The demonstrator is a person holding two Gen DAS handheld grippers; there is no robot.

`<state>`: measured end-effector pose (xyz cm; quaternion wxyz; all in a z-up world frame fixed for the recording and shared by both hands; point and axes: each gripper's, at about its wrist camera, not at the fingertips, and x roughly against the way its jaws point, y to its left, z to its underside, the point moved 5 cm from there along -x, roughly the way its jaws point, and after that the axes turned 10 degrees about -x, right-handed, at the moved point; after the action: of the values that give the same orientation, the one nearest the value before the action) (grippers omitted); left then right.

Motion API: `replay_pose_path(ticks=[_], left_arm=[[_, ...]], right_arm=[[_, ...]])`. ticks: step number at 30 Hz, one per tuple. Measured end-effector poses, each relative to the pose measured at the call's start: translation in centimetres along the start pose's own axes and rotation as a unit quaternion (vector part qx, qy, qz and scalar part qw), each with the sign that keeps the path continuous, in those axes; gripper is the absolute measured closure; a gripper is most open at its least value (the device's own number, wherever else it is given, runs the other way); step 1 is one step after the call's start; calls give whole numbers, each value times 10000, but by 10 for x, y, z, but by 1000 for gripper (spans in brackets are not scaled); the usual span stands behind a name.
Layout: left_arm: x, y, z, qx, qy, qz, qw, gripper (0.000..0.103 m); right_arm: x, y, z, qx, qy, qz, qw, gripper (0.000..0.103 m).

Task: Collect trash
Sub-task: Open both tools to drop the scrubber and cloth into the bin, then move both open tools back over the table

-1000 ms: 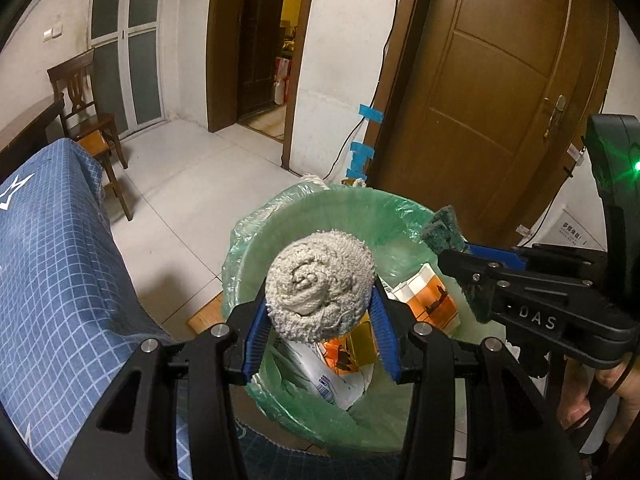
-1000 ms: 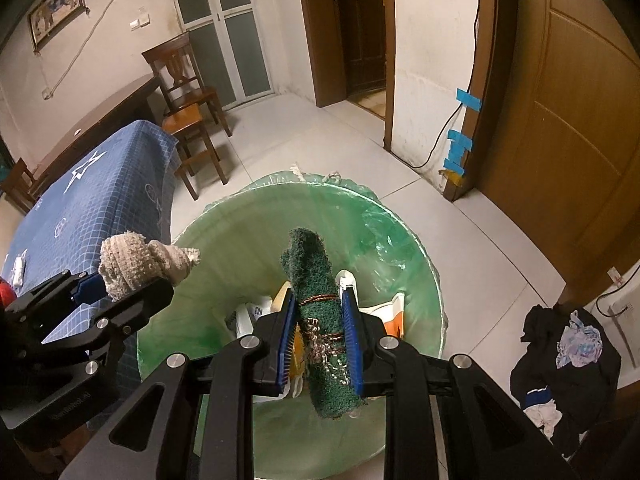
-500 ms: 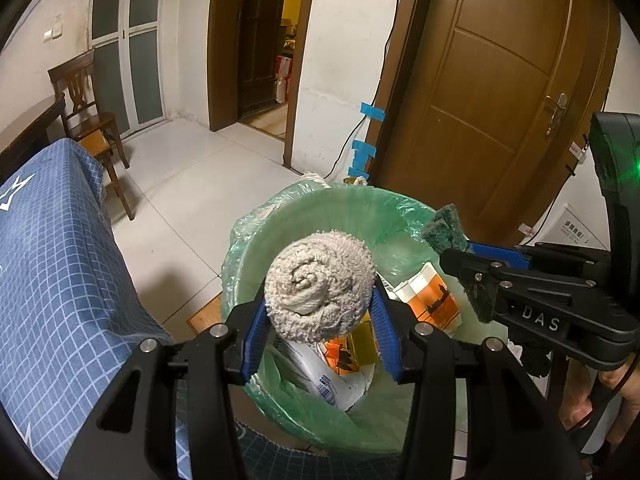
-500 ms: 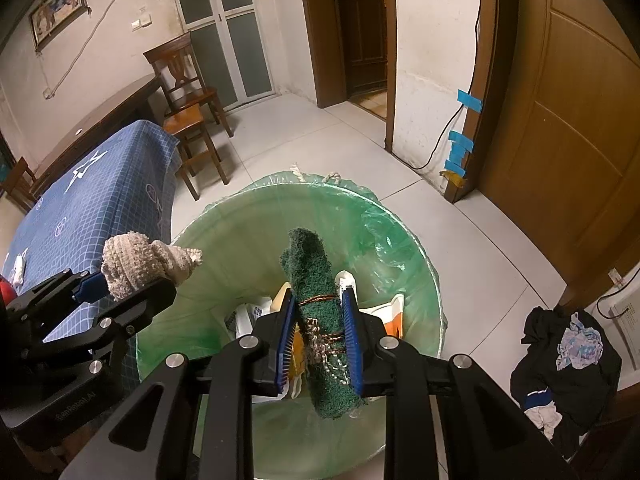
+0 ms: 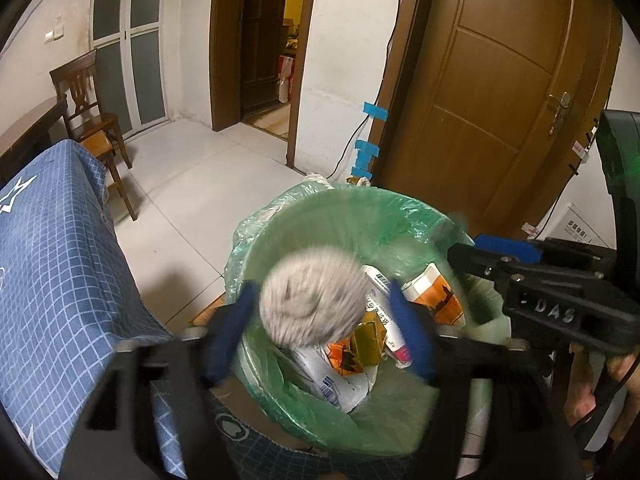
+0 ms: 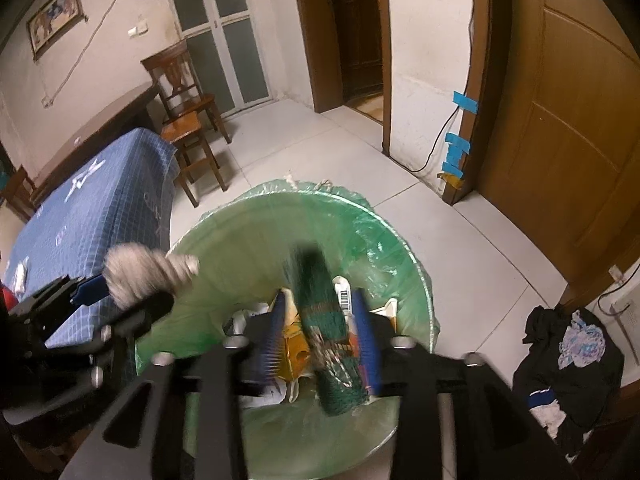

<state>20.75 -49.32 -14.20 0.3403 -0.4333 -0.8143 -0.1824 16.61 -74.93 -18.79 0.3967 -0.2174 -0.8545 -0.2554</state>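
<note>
A bin lined with a green bag (image 5: 352, 216) (image 6: 256, 216) stands on the floor, holding cartons and wrappers. My left gripper (image 5: 320, 320) is open above it; a grey rolled cloth (image 5: 314, 296) is blurred between the spread fingers, loose and dropping. It also shows in the right wrist view (image 6: 140, 276). My right gripper (image 6: 320, 332) is open over the bin; a dark green scouring pad (image 6: 324, 328) is blurred in the gap between its fingers, apart from both pads.
A table with a blue checked cloth (image 5: 52, 280) is at the left. A wooden chair (image 5: 92, 120) stands behind it. A brown door (image 5: 500, 112) is at the right. Dark clothes (image 6: 568, 352) lie on the floor right of the bin.
Both grippers have opened. The grey cloth and the green pad have come free of the fingers and blur downward toward the bin.
</note>
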Motion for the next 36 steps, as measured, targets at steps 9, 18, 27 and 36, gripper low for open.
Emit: replay_pose_path(ticks=[9, 18, 27, 36], left_arm=[[7, 1, 3, -52, 8, -84, 10000, 22], [46, 5, 14, -171, -195, -181, 9995, 22], [129, 42, 47, -10, -720, -585, 9957, 22], [219, 126, 114, 481, -872, -1267, 9869, 22]], right_arm=[[12, -12, 1, -125, -87, -19, 9999, 54], [53, 17, 20, 185, -485, -186, 9985, 45], [116, 98, 69, 740, -1246, -939, 9850, 26], [127, 189, 130, 1255, -1025, -1729, 9715, 19]])
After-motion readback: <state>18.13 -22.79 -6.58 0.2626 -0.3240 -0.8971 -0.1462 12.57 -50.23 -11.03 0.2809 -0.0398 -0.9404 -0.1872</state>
